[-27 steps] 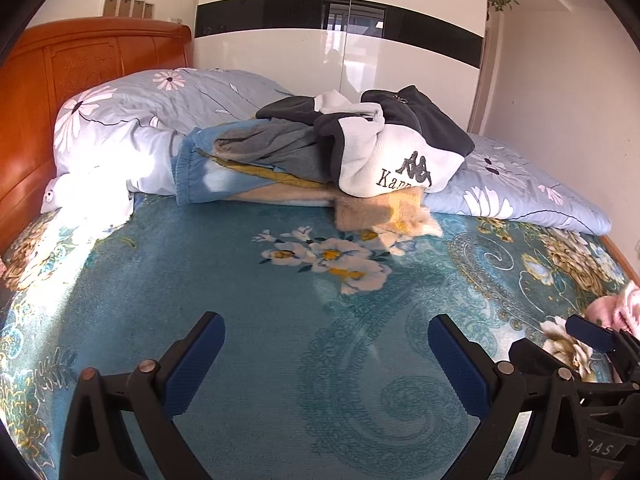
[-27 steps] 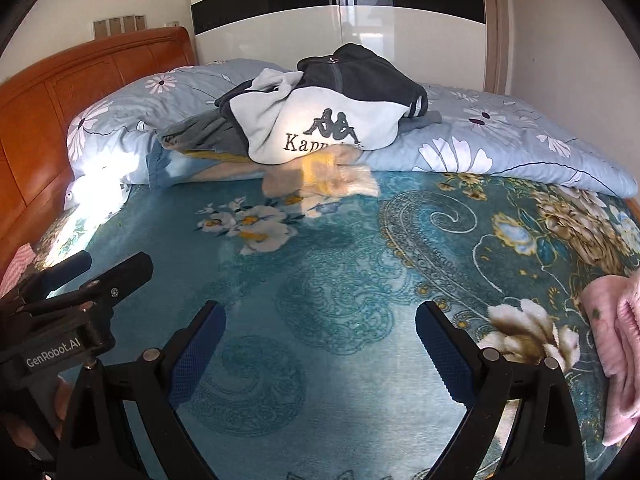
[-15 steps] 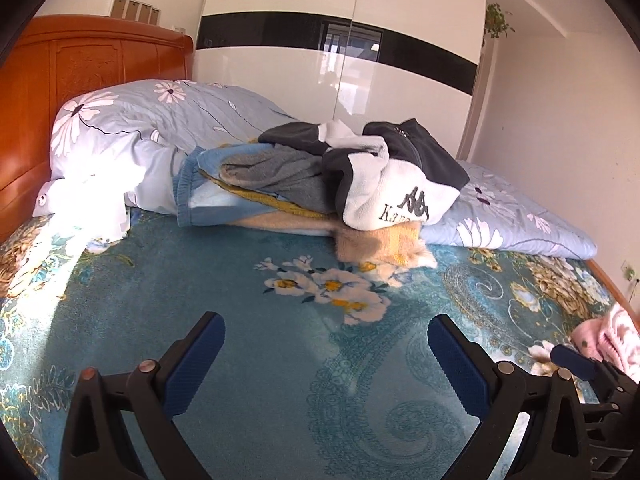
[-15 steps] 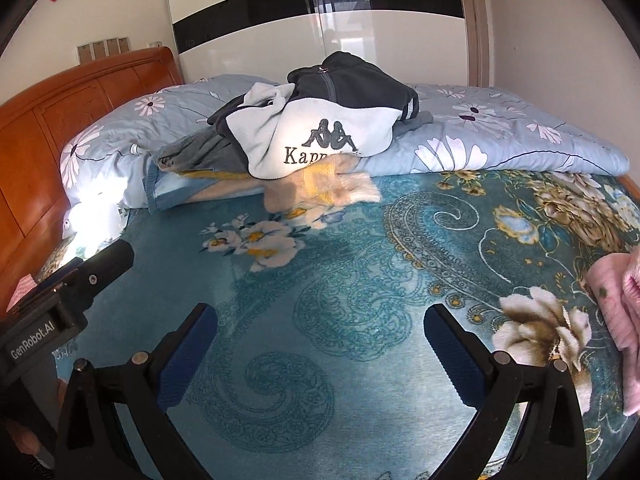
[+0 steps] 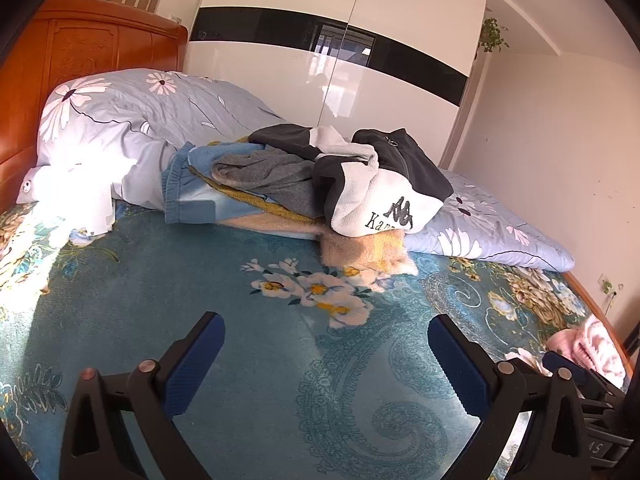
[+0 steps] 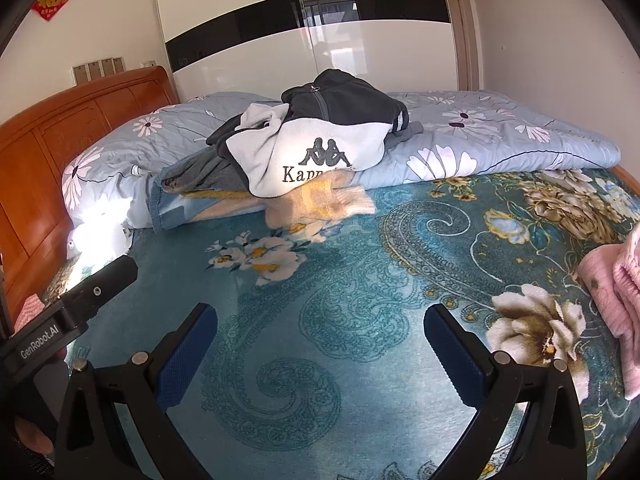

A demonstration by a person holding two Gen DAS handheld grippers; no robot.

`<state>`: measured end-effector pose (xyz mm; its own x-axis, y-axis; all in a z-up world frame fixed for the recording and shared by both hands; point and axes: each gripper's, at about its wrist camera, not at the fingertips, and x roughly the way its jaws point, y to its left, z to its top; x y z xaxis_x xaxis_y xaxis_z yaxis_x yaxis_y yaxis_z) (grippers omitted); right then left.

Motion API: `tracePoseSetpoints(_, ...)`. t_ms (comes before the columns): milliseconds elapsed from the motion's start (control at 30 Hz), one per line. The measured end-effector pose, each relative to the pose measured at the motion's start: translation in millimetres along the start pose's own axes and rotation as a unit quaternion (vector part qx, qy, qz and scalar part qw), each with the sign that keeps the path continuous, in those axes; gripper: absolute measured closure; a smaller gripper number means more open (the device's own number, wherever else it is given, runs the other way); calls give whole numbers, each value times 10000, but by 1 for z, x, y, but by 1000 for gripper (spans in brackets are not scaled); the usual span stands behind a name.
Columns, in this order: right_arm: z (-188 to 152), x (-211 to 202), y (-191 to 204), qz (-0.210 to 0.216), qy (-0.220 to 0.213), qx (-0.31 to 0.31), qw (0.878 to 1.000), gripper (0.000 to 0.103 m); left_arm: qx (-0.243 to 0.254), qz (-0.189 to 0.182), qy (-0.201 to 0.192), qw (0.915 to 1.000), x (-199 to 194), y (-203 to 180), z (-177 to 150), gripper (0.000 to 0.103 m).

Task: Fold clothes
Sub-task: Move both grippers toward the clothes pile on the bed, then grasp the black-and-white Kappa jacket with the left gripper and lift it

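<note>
A heap of clothes lies at the far side of the bed: a black-and-white Kappa jacket (image 5: 384, 196) (image 6: 316, 148) on top, a grey garment (image 5: 272, 176), a blue one (image 5: 188, 196) and a tan fringed piece (image 5: 372, 252) (image 6: 320, 200) beneath. A pink garment (image 5: 592, 344) (image 6: 616, 300) rests at the bed's right edge. My left gripper (image 5: 326, 344) hovers open over the teal blanket, well short of the heap. My right gripper (image 6: 320, 332) is open too, nothing between its blue pads. The left gripper's body (image 6: 72, 312) shows at the right wrist view's left edge.
The teal floral blanket (image 5: 240, 340) covers the bed. A light blue flowered quilt (image 5: 140, 120) (image 6: 500, 140) is bunched behind the clothes. An orange wooden headboard (image 5: 80, 48) stands at left, a glossy white wardrobe (image 5: 340, 60) behind, a wall at right.
Both grippers have drawn back and tilted upward a little, so the clothes heap sits lower in both views and more wall and wardrobe show. Jaws stayed wide; nothing was touched.
</note>
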<state>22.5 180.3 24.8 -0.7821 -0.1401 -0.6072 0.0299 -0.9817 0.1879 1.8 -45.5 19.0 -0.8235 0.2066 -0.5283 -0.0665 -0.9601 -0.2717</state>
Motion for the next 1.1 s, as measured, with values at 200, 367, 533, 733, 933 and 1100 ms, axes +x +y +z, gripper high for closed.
tracePoseSetpoints(200,6,-7,6,22,-103,-96,9999,0,170,207,-129,9996,-4,-3,4,0)
tracePoseSetpoints(367,7,-8,7,31,-140,-133,9998,0,214,203,-98,9995,-1,-5,6,0)
tracePoseSetpoints(533,6,-6,6,6,-110,-129,9999,0,348,191,46,9992,7,-12,4,0)
tracePoseSetpoints(733,5,-3,4,0,-91,-126,9999,0,211,62,169,9996,14,-13,4,0)
tracePoseSetpoints(933,6,2,3,41,-57,-137,9999,0,101,3,334,9994,26,-12,4,0)
tracePoseSetpoints(1100,9,8,3,79,-13,-184,9998,0,150,-72,522,9985,40,-15,7,0)
